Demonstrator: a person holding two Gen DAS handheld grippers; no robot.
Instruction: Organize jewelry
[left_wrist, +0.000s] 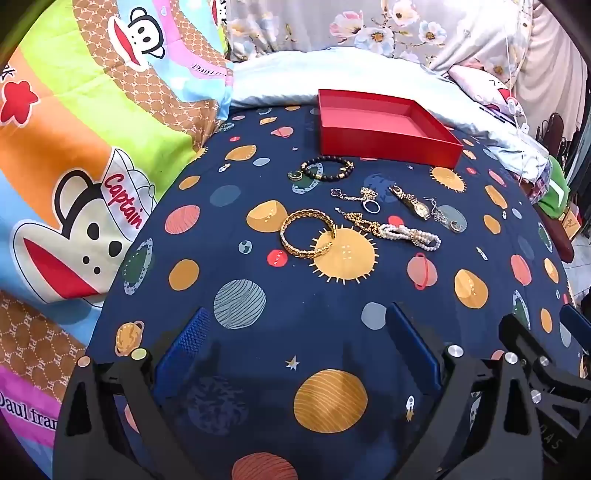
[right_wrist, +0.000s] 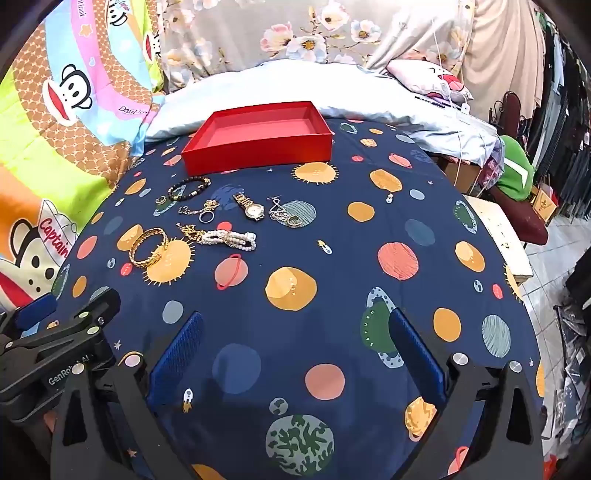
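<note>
An open red box (left_wrist: 384, 127) (right_wrist: 258, 138) sits empty at the far side of the navy planet-print sheet (left_wrist: 295, 295). In front of it lie a black bead bracelet (left_wrist: 327, 168) (right_wrist: 188, 188), a gold bangle (left_wrist: 306, 238) (right_wrist: 147, 247), a pearl bracelet (left_wrist: 410, 234) (right_wrist: 231, 238), a gold watch (left_wrist: 412, 203) (right_wrist: 251, 208), gold chains (left_wrist: 360, 219) and rings (left_wrist: 371, 206). My left gripper (left_wrist: 299, 317) is open and empty, well short of the bangle. My right gripper (right_wrist: 295, 325) is open and empty, to the right of the jewelry.
A cartoon monkey quilt (left_wrist: 74, 166) is bunched at the left. A pale blue pillow (right_wrist: 277, 85) lies behind the box. The bed edge falls off at the right beside a small white table (right_wrist: 498, 236) and a green cushion (right_wrist: 513, 173).
</note>
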